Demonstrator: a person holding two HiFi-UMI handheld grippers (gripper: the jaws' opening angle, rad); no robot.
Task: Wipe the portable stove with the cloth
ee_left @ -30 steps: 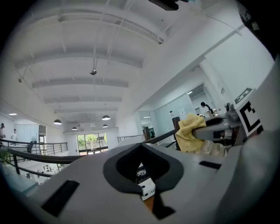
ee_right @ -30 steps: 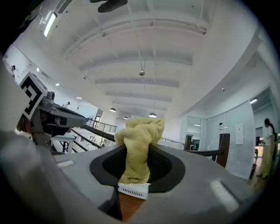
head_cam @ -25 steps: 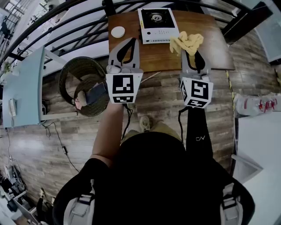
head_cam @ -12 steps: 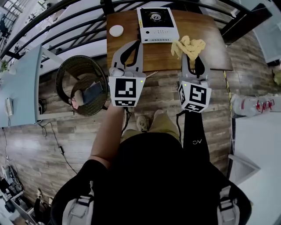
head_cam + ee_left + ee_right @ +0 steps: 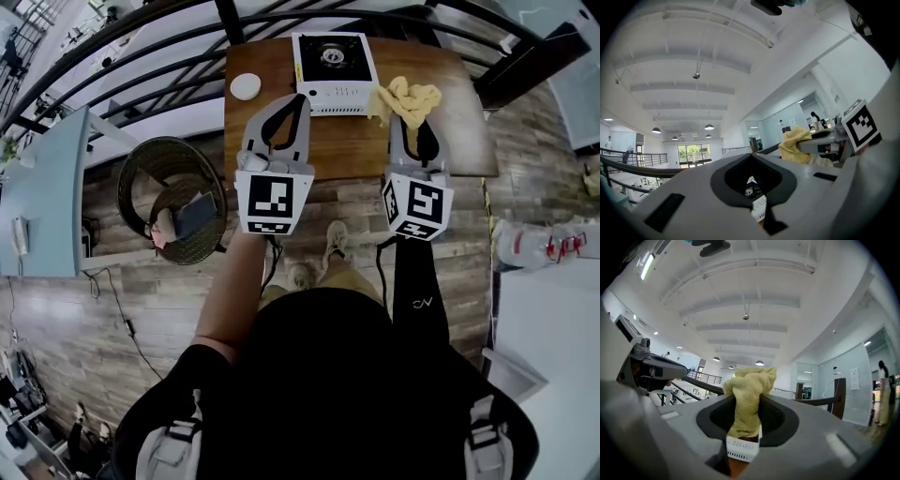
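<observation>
The white portable stove [image 5: 333,61] with a black burner top stands at the far middle of the wooden table [image 5: 464,122]. The yellow cloth [image 5: 405,96] hangs bunched over the table by the stove's front right corner, with my right gripper [image 5: 411,111] shut on it. In the right gripper view the cloth [image 5: 749,394] sticks up between the jaws of the right gripper [image 5: 747,401], with the stove [image 5: 740,448] below. My left gripper [image 5: 300,97] is shut and holds nothing, in front of the stove's near edge. The left gripper [image 5: 751,156] view shows the cloth [image 5: 793,143] to its right.
A small white round disc [image 5: 246,86] lies on the table left of the stove. A round wicker chair [image 5: 173,192] with items in it stands on the floor at the left. Dark railings [image 5: 141,70] run behind the table. A white bag [image 5: 544,230] lies at the right.
Both grippers have moved forward over the table toward the stove as the person stepped closer. The cloth stays held in the right gripper.
</observation>
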